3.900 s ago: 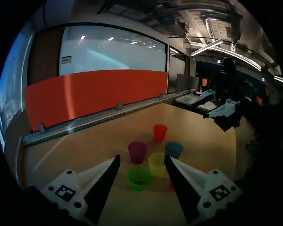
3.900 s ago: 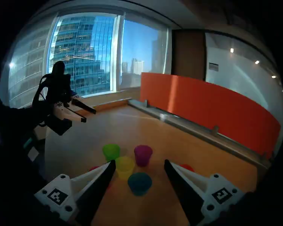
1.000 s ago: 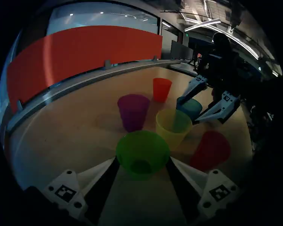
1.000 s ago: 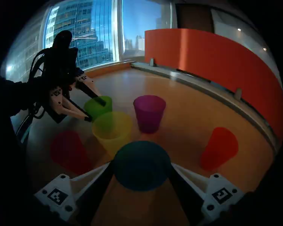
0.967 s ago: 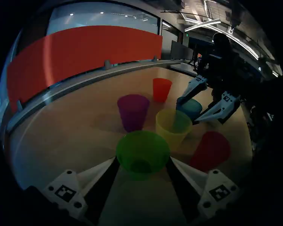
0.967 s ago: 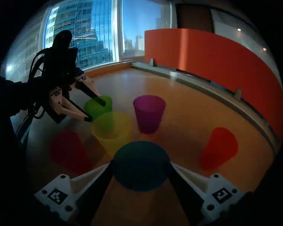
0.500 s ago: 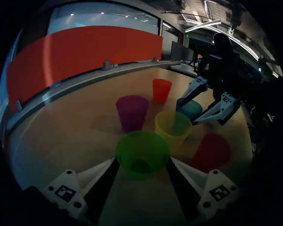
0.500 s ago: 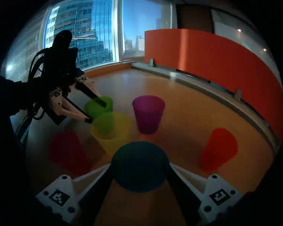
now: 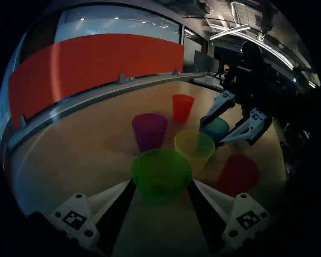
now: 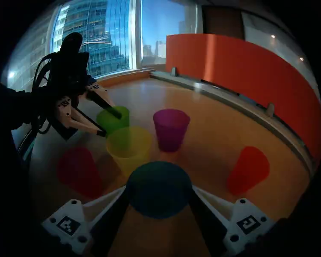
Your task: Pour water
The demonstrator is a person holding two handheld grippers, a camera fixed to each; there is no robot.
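Upright cups clustered on the worktop (image 9: 83, 150): left claw (image 9: 161, 180) clamps the near green cup (image 9: 161, 170), right claw (image 10: 158, 190) clamps the teal cup (image 10: 158, 182), far-right of green with the yellow cup (image 9: 194, 147) between them; either pour probably needs a lift before tilting.

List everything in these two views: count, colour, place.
table: 1, wooden, under cups
panel: 1, orange, along table's edge
windows: several, blue, beyond table
green cup: 1, green, between left gripper's fingers
teal cup: 1, teal, between right gripper's fingers
yellow cup: 1, yellow, between those two
purple cup: 1, purple, beside yellow
orange cup: 1, orange, nearest panel
red cup: 1, red, away from panel
left gripper: 1, white, clamping green cup
right gripper: 1, white, clamping teal cup
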